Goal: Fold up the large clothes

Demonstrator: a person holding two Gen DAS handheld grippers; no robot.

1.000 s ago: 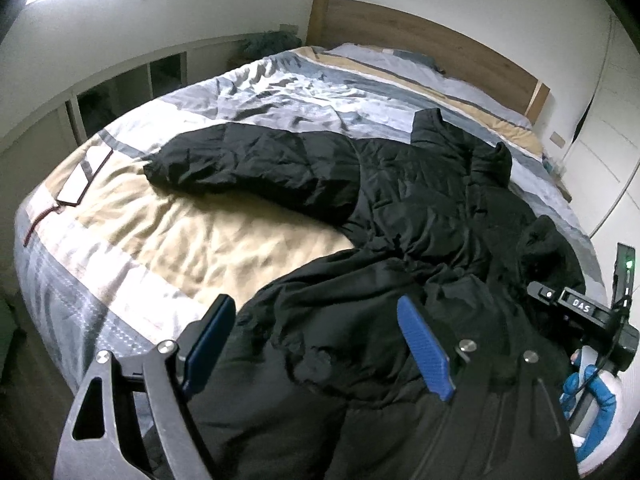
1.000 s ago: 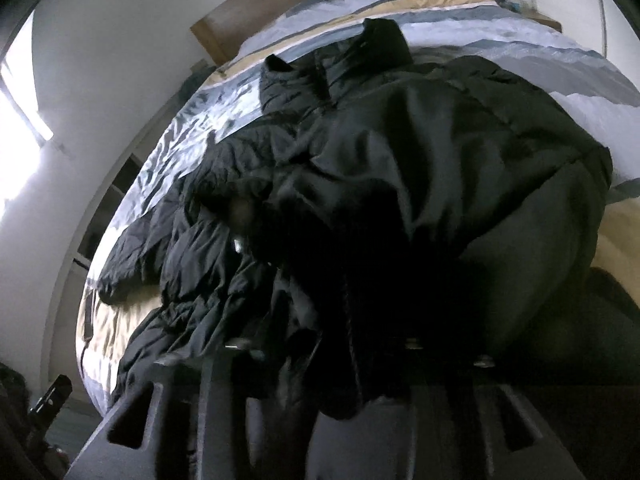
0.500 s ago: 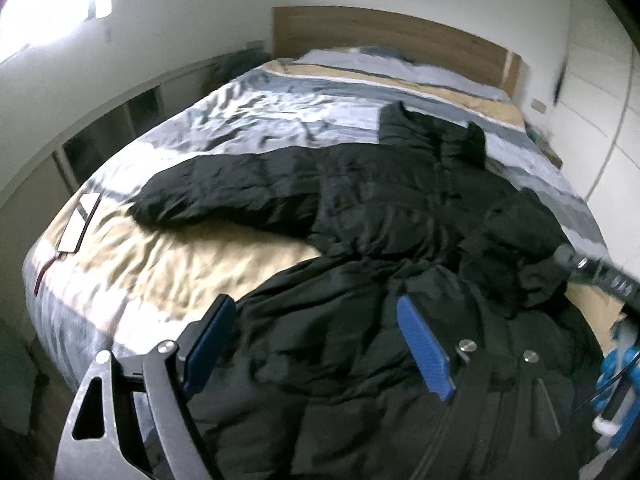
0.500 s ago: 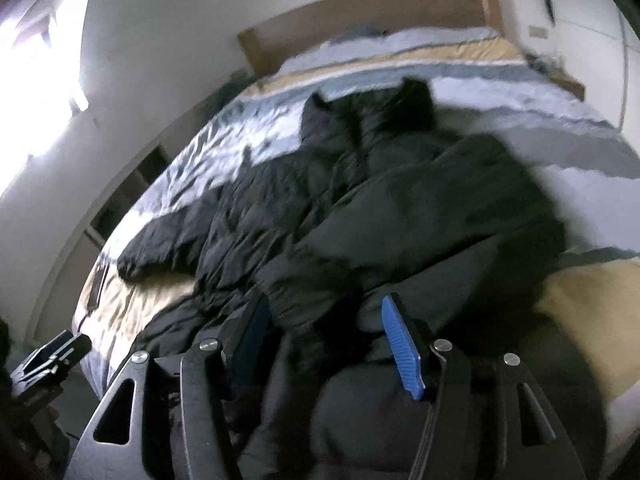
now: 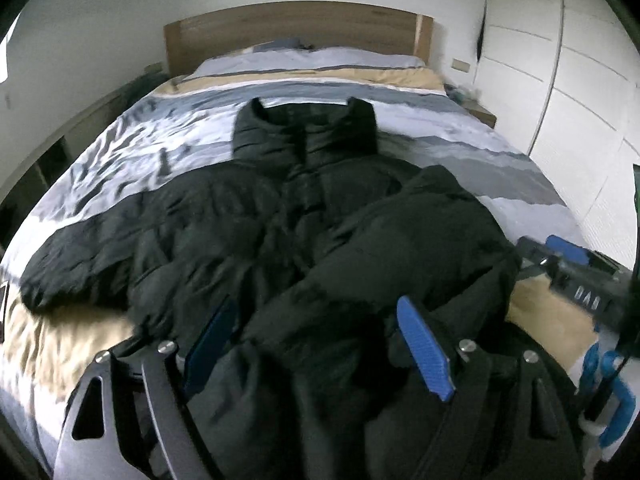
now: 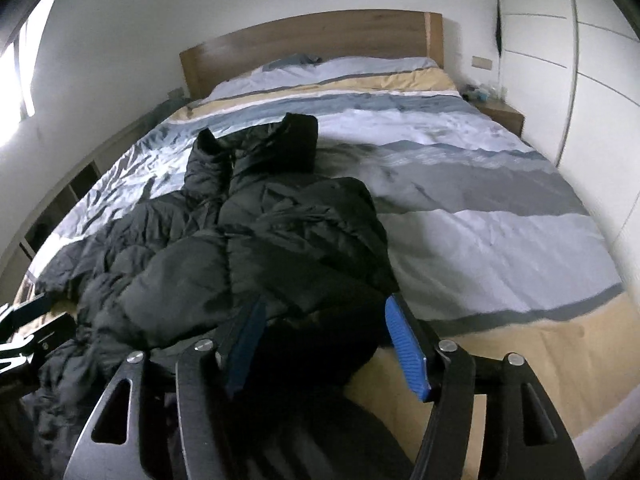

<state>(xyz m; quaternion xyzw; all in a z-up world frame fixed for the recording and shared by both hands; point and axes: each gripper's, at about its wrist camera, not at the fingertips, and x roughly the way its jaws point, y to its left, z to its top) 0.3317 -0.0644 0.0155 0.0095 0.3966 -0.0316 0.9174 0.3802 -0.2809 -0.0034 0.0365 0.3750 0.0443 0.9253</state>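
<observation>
A large black puffer jacket (image 5: pixel 248 216) lies on the bed, collar toward the headboard. Its left sleeve (image 5: pixel 80 276) stretches out to the left. Its right sleeve (image 5: pixel 416 248) is folded across the body. My left gripper (image 5: pixel 316 344) is open, blue pads apart, over the jacket's lower part. My right gripper (image 6: pixel 324 344) is open and empty above the jacket's lower right edge (image 6: pixel 312 272). The right gripper also shows at the right edge of the left wrist view (image 5: pixel 568 264).
The bed (image 6: pixel 480 184) has a striped grey, white and tan duvet and a wooden headboard (image 5: pixel 296 32). A white wardrobe (image 5: pixel 580 80) stands on the right, with a small bedside table (image 6: pixel 500 114) beside it. Low shelves (image 6: pixel 60 200) run along the left wall.
The right gripper opened and let go of the right sleeve, which now lies folded across the jacket. Both grippers swung round to face the headboard. The left gripper stayed open.
</observation>
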